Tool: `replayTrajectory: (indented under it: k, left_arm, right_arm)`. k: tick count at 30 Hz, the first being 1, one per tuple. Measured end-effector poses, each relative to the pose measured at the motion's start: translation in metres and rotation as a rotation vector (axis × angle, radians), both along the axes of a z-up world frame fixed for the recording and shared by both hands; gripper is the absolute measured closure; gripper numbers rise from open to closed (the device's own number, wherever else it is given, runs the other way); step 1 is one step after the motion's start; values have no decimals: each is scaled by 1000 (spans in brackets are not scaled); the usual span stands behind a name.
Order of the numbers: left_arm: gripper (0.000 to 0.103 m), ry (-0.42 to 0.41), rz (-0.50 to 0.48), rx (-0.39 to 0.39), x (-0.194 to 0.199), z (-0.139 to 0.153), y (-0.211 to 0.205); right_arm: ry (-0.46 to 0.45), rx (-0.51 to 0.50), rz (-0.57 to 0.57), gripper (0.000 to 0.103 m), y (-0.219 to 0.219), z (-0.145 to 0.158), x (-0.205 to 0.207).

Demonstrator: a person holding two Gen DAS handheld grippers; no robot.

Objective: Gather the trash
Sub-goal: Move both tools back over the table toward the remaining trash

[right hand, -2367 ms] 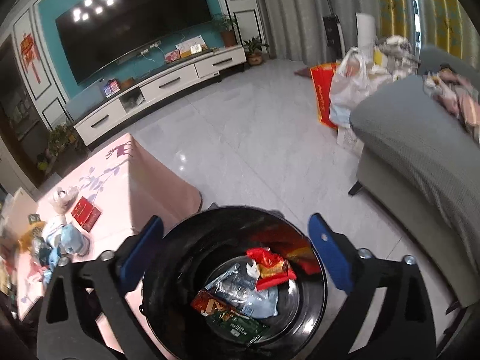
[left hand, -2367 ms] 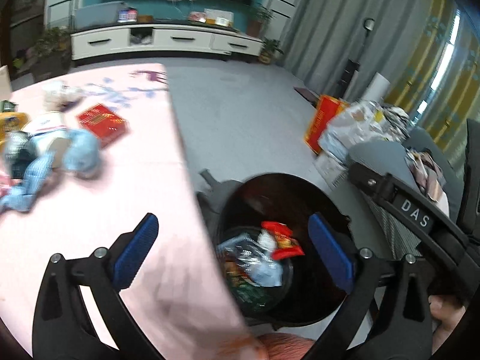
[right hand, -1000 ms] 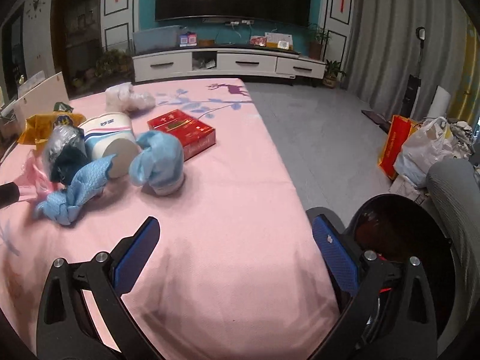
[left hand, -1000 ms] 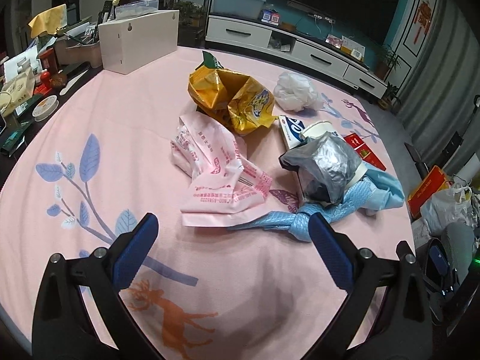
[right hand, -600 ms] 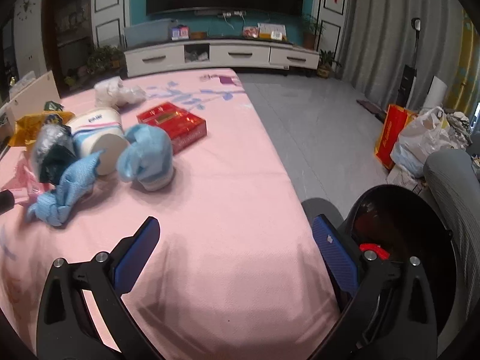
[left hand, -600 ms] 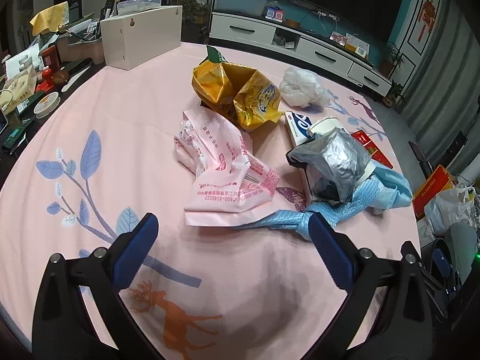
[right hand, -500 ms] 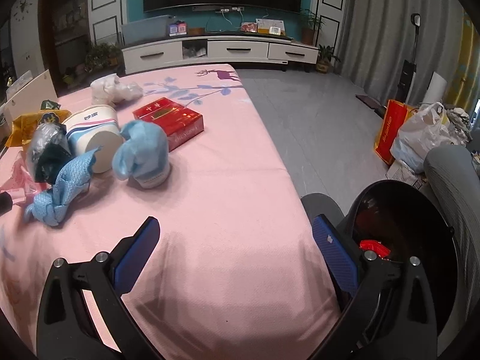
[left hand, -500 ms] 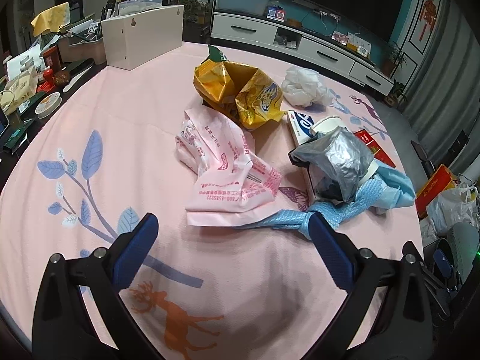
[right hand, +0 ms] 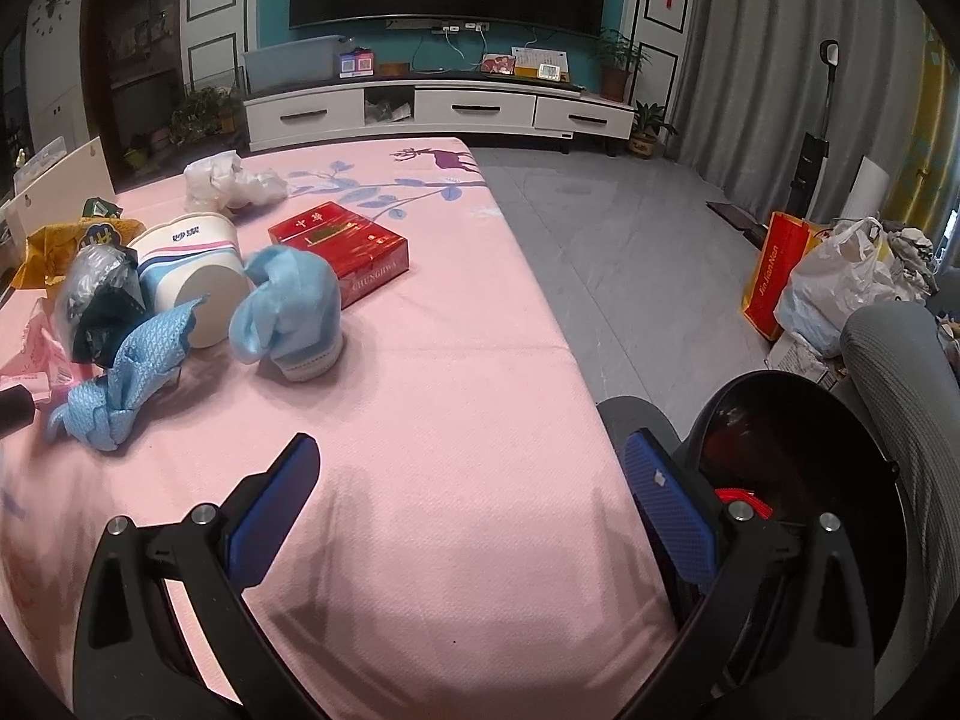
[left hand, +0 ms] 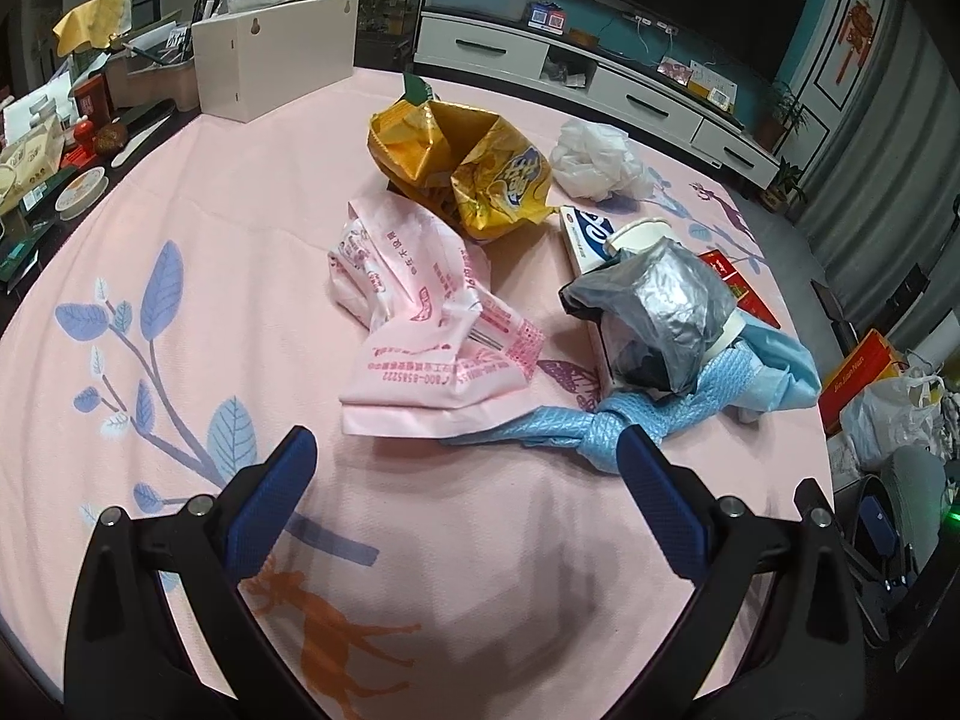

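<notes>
Both hand-held grippers (left hand: 459, 474) (right hand: 474, 477) gape (empty) nr one pink bag (left hand: 420, 324).

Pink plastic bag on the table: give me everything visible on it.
The pink plastic bag is thin crinkled film with red print, crumpled and lying flat on the pink tablecloth. It sits just ahead of the open left gripper, untouched. The yellow snack bag lies just behind it, and the knotted blue cloth meets its near right corner. The right wrist view shows only its edge.
</notes>
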State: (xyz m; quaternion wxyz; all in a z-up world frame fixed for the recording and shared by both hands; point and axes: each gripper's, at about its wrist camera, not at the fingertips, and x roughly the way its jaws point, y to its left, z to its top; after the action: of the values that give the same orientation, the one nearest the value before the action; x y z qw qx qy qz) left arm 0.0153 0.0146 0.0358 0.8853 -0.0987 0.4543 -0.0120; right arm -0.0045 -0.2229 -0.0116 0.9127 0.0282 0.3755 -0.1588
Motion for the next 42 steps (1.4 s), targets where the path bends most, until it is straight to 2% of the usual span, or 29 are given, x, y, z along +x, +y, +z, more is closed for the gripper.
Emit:
replayTrajectory:
  k: [42]
  left_arm:
    - [3, 10, 15, -16, 3, -1, 8]
  right_arm:
    - [-3, -5, -8, 4, -1, 0, 1]
